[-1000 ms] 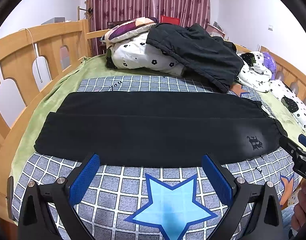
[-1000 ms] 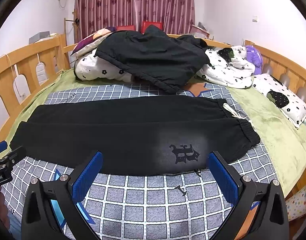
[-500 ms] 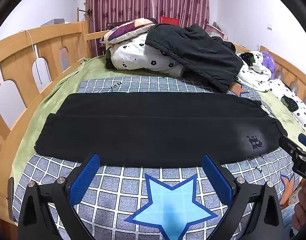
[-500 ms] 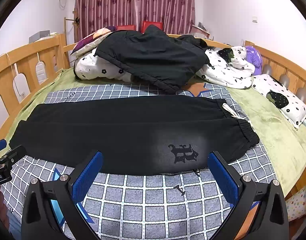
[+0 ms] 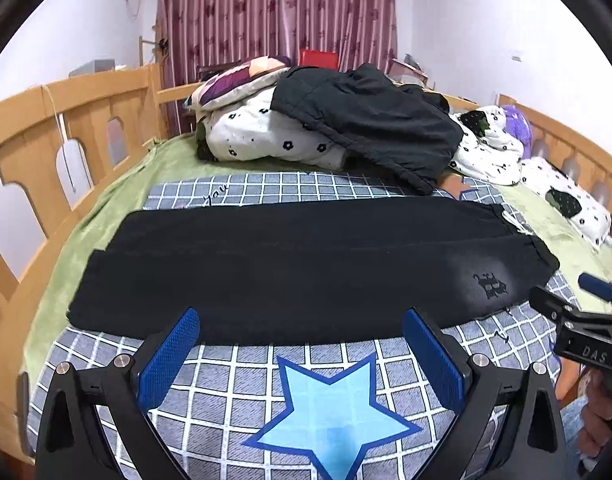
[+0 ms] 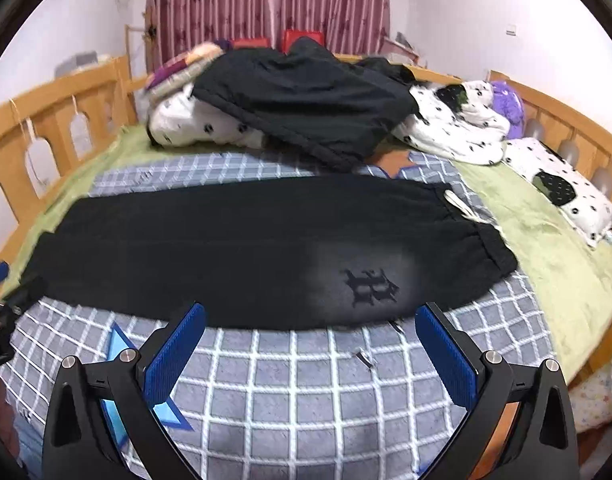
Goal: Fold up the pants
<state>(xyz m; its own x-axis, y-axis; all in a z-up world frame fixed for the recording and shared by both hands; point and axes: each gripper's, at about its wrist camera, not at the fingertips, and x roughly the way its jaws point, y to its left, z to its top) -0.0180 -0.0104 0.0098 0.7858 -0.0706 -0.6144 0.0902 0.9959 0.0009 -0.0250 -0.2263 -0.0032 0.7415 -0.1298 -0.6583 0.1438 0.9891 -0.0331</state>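
Observation:
Black pants (image 5: 297,264) lie flat across the bed, legs side by side, leg ends to the left and elastic waistband to the right, with a dark logo (image 5: 490,285) near the waist. They also show in the right wrist view (image 6: 245,256), logo (image 6: 372,286) near the front hem. My left gripper (image 5: 301,356) is open and empty, just short of the pants' near edge. My right gripper (image 6: 310,354) is open and empty, near the logo end. The right gripper's body (image 5: 582,336) shows at the right of the left wrist view.
The pants rest on a grey checked blanket (image 5: 265,364) with a blue star (image 5: 330,404), over a green sheet (image 6: 546,232). A pile of pillows and a black jacket (image 5: 370,128) sits behind. Wooden rails (image 5: 45,120) run along both sides of the bed.
Both grippers have moved a little forward toward the pants' near edge. The right view is blurred from motion. The pants have not moved.

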